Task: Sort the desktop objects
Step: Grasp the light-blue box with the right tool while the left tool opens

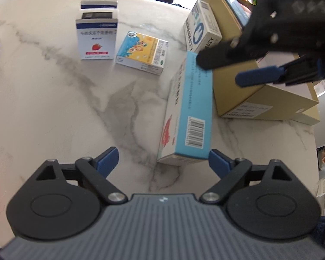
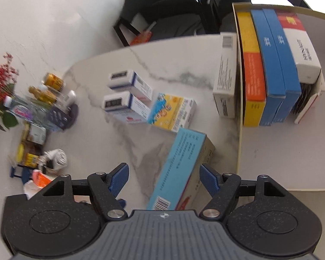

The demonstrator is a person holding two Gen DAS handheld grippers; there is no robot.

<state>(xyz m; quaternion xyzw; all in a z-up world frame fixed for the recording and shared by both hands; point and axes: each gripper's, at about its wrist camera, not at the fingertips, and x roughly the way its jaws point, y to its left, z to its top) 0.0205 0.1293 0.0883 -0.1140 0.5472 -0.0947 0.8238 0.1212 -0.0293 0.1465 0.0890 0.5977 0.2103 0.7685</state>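
Blue box (image 1: pixel 192 108) beside tray (image 1: pixel 268 99) on bench (image 1: pixel 54 108): unheld. Left hand-held gripper (image 1: pixel 163 160) open; right hand-held gripper (image 2: pixel 163 176) open astride it. Risk: skewed closing topples it.

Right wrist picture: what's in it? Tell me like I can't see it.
Open tongs hang over a long light-blue box lying on a marble table. To the right, a tray holds yellow, blue and white boxes standing in a row. More small boxes and bottles sit farther back.
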